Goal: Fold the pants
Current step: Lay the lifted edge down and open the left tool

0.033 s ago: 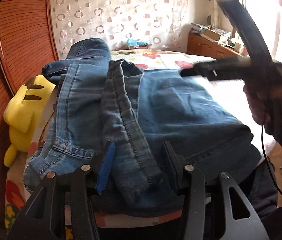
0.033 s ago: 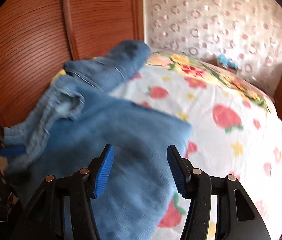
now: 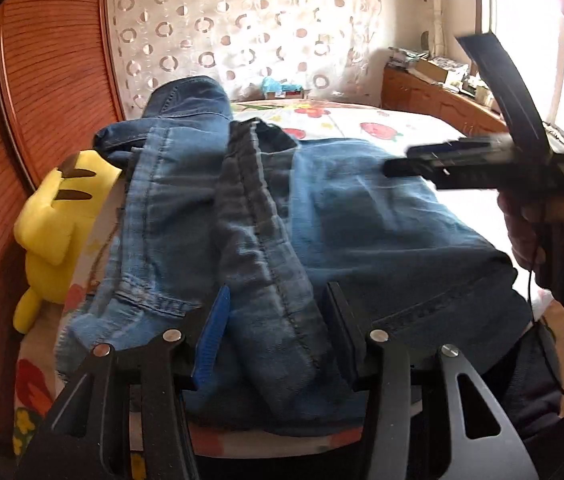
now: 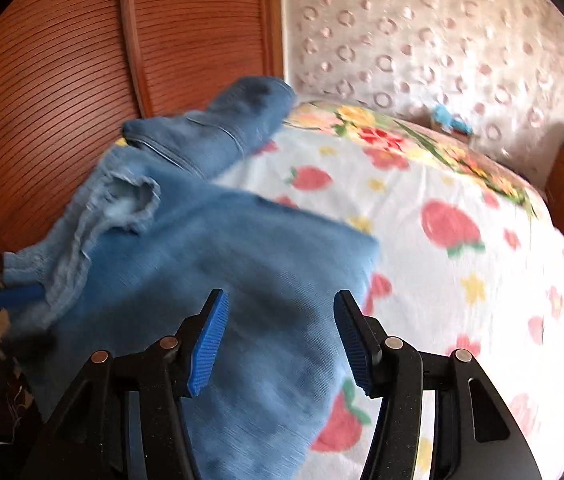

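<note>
1. On the bed (image 3: 382, 128), spread with a strawberry-print sheet, the blue jeans (image 3: 241, 220) lie in a rough fold, and the bulk of the denim fills the middle of the left wrist view.
2. Left tongs (image 3: 277, 332) sit low at 6 o'clock in that view with the jaws parted; a ridge of seamed denim runs up between the pads, but the cloth lies slack and neither pad presses on it.
3. Right tongs (image 4: 282, 340) hover over the flat folded panel of the jeans (image 4: 209, 264) with the jaws apart and nothing pinched; the fabric lies beneath them, not in them.
4. From the left wrist view the right tongs (image 3: 398, 168) reach in from 3 o'clock above the jeans, blurred, held by a hand (image 3: 542, 232) in a dark sleeve.
5. A bunched end of the jeans rises toward 11 o'clock in the right wrist view, close to a slatted wooden panel (image 4: 61, 100).
6. A yellow plush toy (image 3: 61, 220) lies at 9 o'clock in the left wrist view, just beside the jeans, between them and the wooden panel.
7. A curtain (image 3: 241, 28) with a ring pattern hangs behind the bed at 12 o'clock.
</note>
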`<move>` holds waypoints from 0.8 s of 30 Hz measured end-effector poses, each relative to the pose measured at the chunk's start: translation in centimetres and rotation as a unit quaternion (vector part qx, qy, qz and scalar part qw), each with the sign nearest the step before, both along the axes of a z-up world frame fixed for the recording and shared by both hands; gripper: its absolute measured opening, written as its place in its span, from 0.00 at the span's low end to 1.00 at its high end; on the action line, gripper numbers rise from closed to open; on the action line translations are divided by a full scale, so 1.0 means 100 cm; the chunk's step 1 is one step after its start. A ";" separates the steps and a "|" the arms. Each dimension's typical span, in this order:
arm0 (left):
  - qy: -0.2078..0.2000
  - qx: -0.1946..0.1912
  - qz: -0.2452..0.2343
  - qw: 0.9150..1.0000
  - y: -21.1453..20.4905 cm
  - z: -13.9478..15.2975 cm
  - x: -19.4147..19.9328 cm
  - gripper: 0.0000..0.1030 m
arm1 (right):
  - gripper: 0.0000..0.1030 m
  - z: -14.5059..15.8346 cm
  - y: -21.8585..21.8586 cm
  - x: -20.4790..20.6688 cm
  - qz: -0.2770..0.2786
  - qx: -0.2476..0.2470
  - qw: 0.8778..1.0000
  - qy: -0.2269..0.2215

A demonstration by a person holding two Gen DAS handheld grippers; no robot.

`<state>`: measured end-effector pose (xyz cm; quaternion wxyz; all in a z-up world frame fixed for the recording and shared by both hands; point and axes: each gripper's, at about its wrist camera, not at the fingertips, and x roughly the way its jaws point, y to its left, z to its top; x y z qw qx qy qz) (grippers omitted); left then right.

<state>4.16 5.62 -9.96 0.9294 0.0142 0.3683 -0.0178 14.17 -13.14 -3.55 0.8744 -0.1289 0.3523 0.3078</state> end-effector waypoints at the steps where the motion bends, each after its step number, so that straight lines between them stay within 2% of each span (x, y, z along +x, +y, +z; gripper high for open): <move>1: 0.001 0.013 0.007 1.000 0.001 -0.001 0.000 0.48 | 0.56 -0.004 -0.003 -0.002 -0.003 0.004 1.000 0.005; 4: -0.002 0.036 0.031 0.999 0.016 -0.002 -0.002 0.48 | 0.56 -0.006 -0.010 -0.010 -0.011 0.002 1.000 0.003; 8: -0.012 0.007 0.068 0.998 0.054 0.005 -0.006 0.48 | 0.56 -0.010 -0.019 -0.016 -0.017 -0.006 1.000 -0.002; 12: -0.020 0.011 0.101 0.995 0.079 0.011 -0.007 0.48 | 0.56 -0.014 -0.025 -0.009 -0.016 -0.005 1.000 0.009; 18: -0.037 -0.022 0.096 0.994 0.088 0.023 -0.006 0.48 | 0.56 -0.013 -0.028 -0.007 -0.022 -0.006 1.000 0.011; 21: -0.056 -0.044 0.075 0.995 0.079 0.036 -0.004 0.48 | 0.56 -0.013 -0.027 -0.008 -0.023 -0.010 1.000 0.011; 24: -0.063 -0.045 0.046 0.996 0.061 0.044 0.004 0.48 | 0.56 -0.014 -0.024 -0.008 -0.024 -0.019 1.000 0.008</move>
